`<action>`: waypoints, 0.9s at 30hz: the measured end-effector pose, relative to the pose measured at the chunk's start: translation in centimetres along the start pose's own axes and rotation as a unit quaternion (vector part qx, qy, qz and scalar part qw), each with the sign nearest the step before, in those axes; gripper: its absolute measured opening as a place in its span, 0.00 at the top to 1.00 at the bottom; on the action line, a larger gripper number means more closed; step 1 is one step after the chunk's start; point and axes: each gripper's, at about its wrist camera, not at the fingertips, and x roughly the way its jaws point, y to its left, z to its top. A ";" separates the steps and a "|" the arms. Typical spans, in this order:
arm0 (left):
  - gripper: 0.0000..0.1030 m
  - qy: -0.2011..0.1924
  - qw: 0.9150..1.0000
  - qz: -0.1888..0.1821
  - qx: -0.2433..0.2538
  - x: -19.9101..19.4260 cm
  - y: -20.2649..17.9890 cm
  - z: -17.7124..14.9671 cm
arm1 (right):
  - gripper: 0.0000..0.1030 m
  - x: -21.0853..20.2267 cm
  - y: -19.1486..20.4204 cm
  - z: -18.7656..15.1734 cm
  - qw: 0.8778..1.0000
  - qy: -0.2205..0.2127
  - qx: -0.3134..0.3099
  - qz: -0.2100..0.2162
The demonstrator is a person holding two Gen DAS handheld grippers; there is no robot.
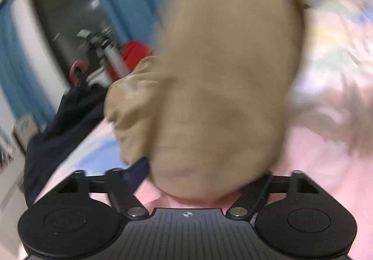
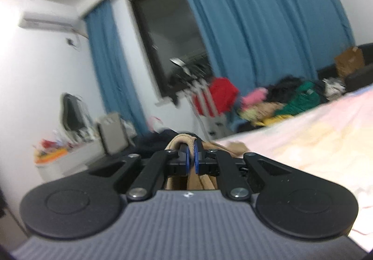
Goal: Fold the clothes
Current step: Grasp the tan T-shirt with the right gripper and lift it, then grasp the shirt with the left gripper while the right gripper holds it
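Observation:
A tan garment [image 1: 216, 87] hangs blurred right in front of the left wrist camera and hides most of my left gripper [image 1: 200, 176]. The left arms stand wide apart, one blue pad [image 1: 137, 166] shows at the left, and the jaws look open around the cloth. My right gripper [image 2: 191, 155] is shut on a ribbed edge of the same tan garment [image 2: 184, 141], which drapes down between its fingers over the pink bedsheet [image 2: 314, 134].
A dark navy garment [image 1: 63, 124] lies at the bed's left edge. A pile of coloured clothes [image 2: 279, 101] sits at the far side. Blue curtains [image 2: 256, 26], a dark window, a red item on a stand [image 2: 221, 94] and a cluttered side table [image 2: 70, 150] lie beyond.

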 end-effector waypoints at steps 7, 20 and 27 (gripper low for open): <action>0.94 -0.042 0.978 -0.033 -0.200 -2.0 7.8 2.3 | 0.92 4.3 -3.3 -2.1 0.990 0.103 0.060 -0.069; 0.96 -0.158 0.917 -0.147 -0.335 -12.6 16.8 2.0 | 0.62 3.9 -0.4 -5.5 0.984 0.124 -0.014 -0.126; 0.96 -0.167 0.917 -0.142 -0.334 -13.3 16.9 1.9 | 0.32 2.7 0.0 -4.9 0.987 0.093 0.003 -0.134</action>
